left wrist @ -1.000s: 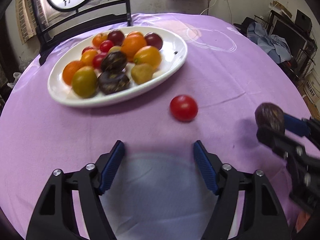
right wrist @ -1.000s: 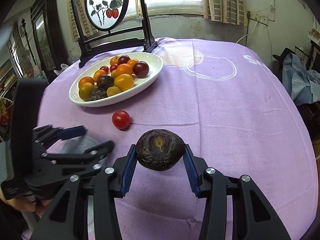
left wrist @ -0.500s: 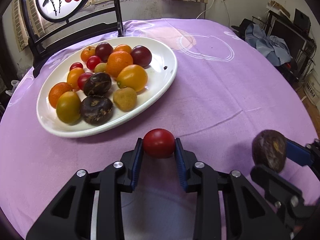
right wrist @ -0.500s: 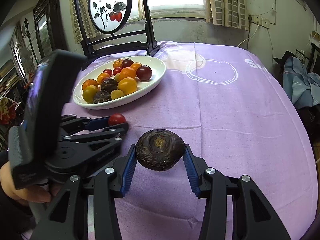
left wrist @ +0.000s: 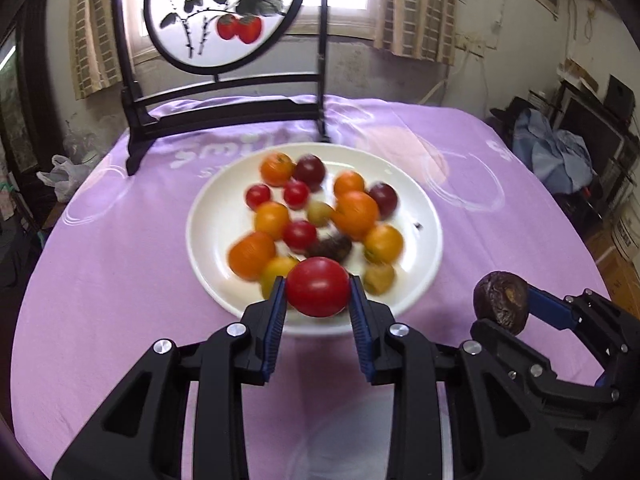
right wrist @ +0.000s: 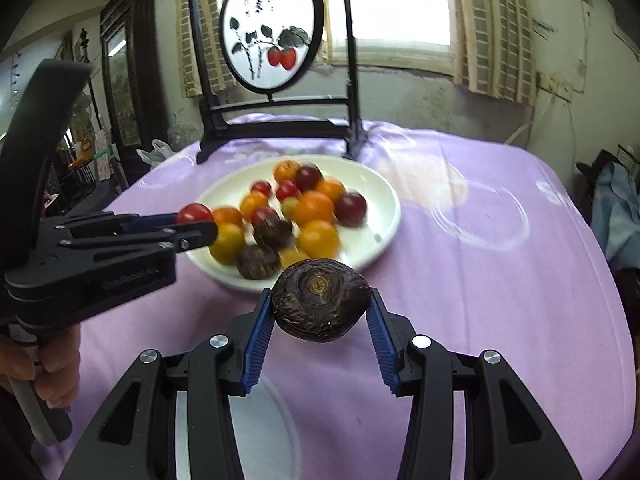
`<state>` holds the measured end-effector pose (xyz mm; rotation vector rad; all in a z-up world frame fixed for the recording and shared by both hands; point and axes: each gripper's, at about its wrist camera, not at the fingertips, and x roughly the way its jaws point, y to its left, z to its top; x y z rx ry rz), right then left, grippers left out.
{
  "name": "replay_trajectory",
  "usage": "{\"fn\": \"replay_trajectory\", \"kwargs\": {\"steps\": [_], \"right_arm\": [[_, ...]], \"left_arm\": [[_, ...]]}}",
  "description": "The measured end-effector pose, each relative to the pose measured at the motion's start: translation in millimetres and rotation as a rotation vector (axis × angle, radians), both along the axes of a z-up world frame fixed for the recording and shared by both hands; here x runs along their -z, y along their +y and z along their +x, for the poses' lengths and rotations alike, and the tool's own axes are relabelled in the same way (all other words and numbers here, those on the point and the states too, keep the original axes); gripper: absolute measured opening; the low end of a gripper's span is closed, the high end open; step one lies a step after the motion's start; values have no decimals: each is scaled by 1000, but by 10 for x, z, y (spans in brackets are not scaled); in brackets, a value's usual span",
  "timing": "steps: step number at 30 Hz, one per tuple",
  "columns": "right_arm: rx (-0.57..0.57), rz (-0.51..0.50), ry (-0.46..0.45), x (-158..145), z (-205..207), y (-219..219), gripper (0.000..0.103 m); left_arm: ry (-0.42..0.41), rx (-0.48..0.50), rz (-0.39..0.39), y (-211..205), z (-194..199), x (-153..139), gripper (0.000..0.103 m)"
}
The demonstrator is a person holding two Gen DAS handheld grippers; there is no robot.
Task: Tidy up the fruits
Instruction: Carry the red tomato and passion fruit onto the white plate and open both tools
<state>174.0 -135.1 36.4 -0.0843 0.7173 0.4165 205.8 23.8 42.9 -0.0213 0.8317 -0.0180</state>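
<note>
My left gripper (left wrist: pixel 318 294) is shut on a red tomato (left wrist: pixel 318 286) and holds it in the air over the near rim of the white plate (left wrist: pixel 216 216). The plate holds several orange, red and dark fruits. My right gripper (right wrist: pixel 320 312) is shut on a dark wrinkled passion fruit (right wrist: pixel 320 300), lifted just before the plate (right wrist: pixel 384 216). The left gripper with the tomato (right wrist: pixel 195 213) shows at the left of the right wrist view. The right gripper with the passion fruit (left wrist: pixel 501 302) shows at the right of the left wrist view.
A purple cloth (left wrist: pixel 480 232) covers the round table. A black stand with a round painted screen (left wrist: pixel 224 12) stands behind the plate at the far edge. A pale round disc (right wrist: pixel 256 436) lies on the cloth under my grippers. Clutter sits beyond the table's right side.
My left gripper closed on the red tomato, lifted it off the cloth and carried it toward the plate. My right gripper moved toward the plate with the passion fruit still held.
</note>
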Motion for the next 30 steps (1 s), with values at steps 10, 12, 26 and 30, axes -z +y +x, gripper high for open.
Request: {"fn": "replay_trajectory", "kwargs": {"steps": [10, 12, 26, 30], "right_arm": [[14, -24, 11, 113, 717, 530, 47], [20, -21, 11, 154, 808, 567, 48], [54, 34, 29, 139, 374, 156, 77], [71, -1, 52, 191, 95, 34, 79]], "left_arm": [[14, -95, 9, 337, 618, 44, 30], [25, -109, -2, 364, 708, 103, 31], [3, -109, 9, 288, 245, 49, 76], [-18, -108, -12, 242, -74, 40, 83]]}}
